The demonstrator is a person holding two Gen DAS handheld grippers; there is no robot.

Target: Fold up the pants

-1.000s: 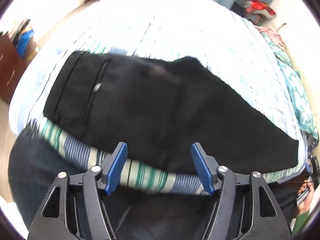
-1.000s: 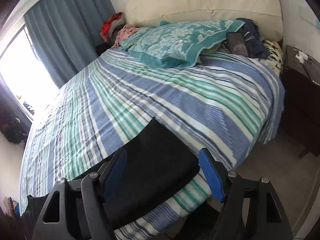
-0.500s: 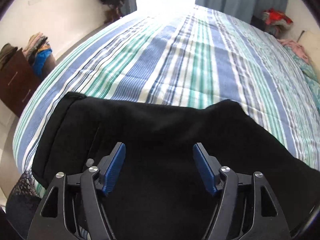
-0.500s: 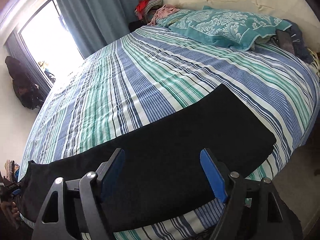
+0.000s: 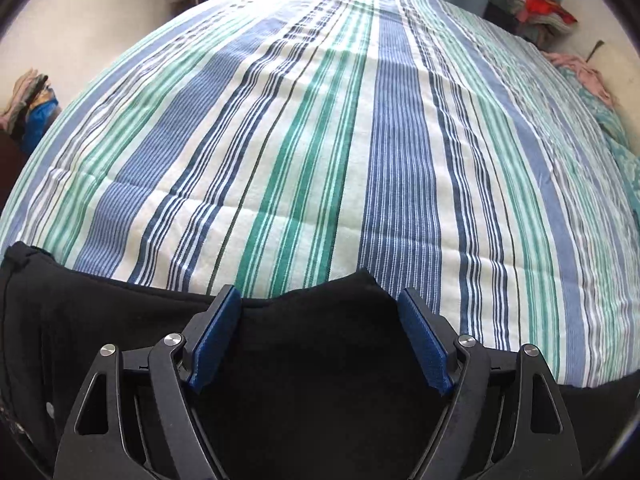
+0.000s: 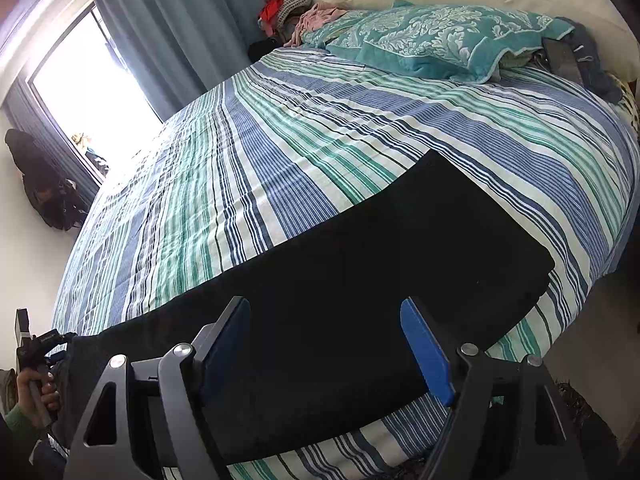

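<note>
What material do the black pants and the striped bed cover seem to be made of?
Black pants: probably a soft matte woven cloth; they lie flat and limp, without shine. Striped bed cover: likely woven cotton, matte; fine thread lines and small wrinkles show.

Black pants [image 6: 360, 280] flat on striped bed [image 6: 280, 152], right tongs [image 6: 324, 344] wide above

Counted on site: one pair of black pants [image 6: 360, 280], laid flat along the near edge of one striped bedspread [image 6: 280, 152]. One teal patterned pillow [image 6: 432, 44] at the headboard end. Two grippers: left gripper [image 5: 320, 312] opening over the pants, right gripper [image 6: 326, 320] parted.
</note>
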